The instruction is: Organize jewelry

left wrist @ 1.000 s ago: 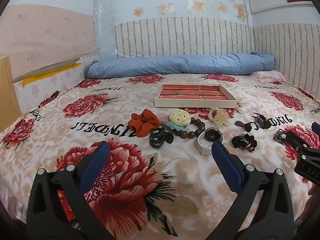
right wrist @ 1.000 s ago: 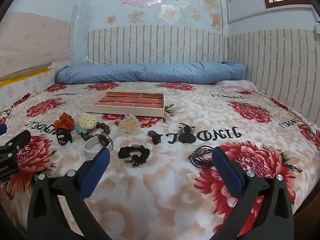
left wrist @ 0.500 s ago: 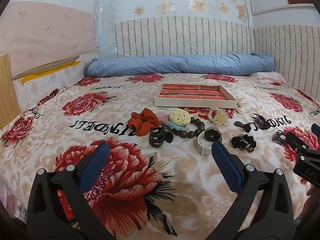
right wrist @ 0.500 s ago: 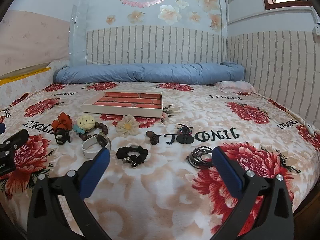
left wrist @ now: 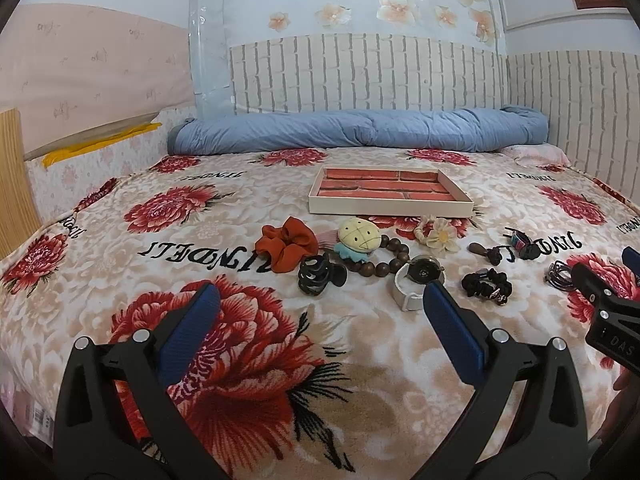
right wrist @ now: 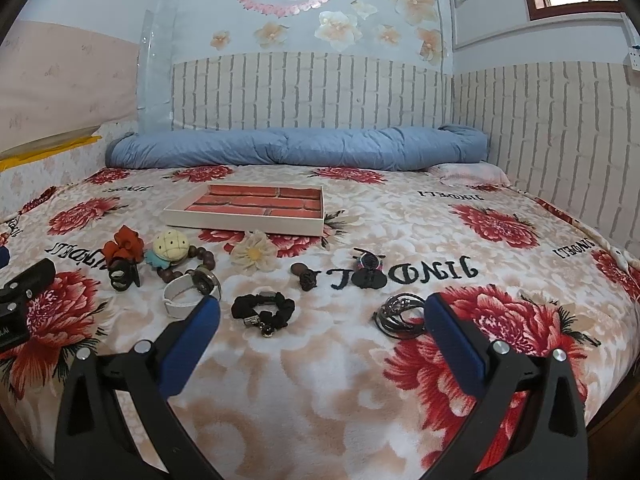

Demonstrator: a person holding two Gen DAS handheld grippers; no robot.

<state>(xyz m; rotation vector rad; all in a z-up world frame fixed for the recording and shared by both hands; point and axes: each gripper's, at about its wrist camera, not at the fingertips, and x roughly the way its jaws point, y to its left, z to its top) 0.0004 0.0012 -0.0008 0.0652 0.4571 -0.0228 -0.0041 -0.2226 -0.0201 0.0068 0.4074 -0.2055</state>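
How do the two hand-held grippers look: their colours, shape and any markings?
Both grippers, left gripper and right gripper, look alike: black plastic arms spreading in a V, silver rivets, blue ribbed pads on the fingers. The right gripper's body shows white letters, partly readable as "DAS".

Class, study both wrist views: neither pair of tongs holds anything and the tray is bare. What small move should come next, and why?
Probably ease the right tongs forward and down onto the black scrunchie. Its open jaws already frame that piece, which lies loose on the blanket nearest them, and the empty tray sits straight beyond. The left tongs, also open, can wait.
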